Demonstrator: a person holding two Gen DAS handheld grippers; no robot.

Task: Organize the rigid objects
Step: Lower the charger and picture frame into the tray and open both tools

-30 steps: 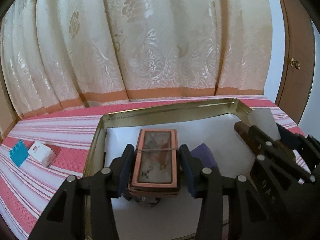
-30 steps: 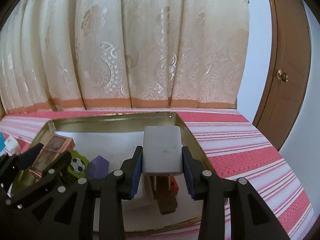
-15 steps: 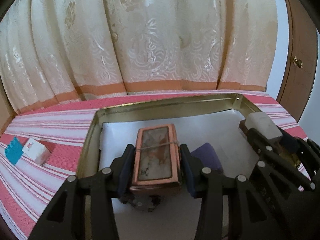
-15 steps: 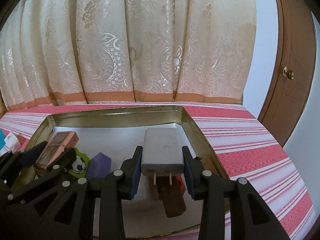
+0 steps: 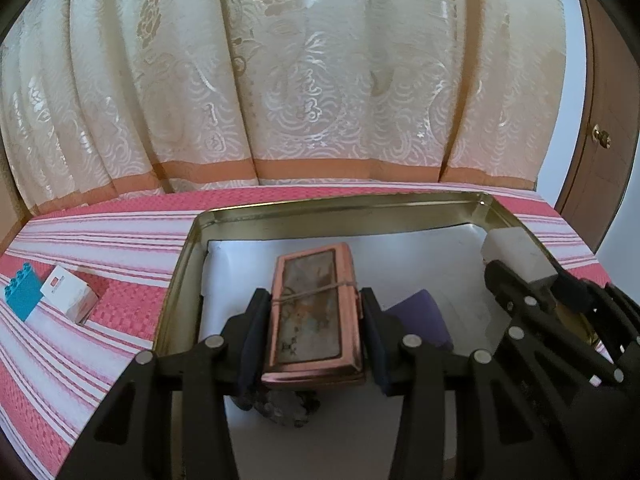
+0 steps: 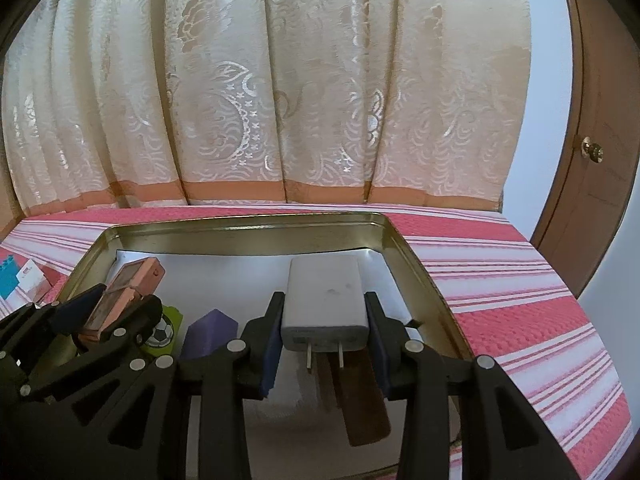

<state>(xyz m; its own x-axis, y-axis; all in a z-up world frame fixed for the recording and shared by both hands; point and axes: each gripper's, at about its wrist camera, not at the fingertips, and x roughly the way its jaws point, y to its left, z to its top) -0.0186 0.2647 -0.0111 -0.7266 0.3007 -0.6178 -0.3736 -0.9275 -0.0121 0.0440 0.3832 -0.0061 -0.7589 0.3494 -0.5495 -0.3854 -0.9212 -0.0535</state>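
The gold tray (image 6: 416, 264) sat on the striped cloth w/ both grippers over it, prob. to set things down inside: the left gripper (image 5: 314, 322) was clamped on a copper case (image 5: 314, 312) near the tray's left edge, the right gripper (image 6: 324, 320) on a white charger (image 6: 324, 296), prongs toward the camera, by the right edge. Below them, partly hidden: a purple block (image 6: 210, 330), a soccer-ball piece (image 6: 162, 332), a brown strip (image 6: 362, 404) & a dark lump under the case, too blurred to ID; a white box (image 5: 70, 296) & blue brick (image 5: 22, 296) lay outside, at the cloth's left edge.
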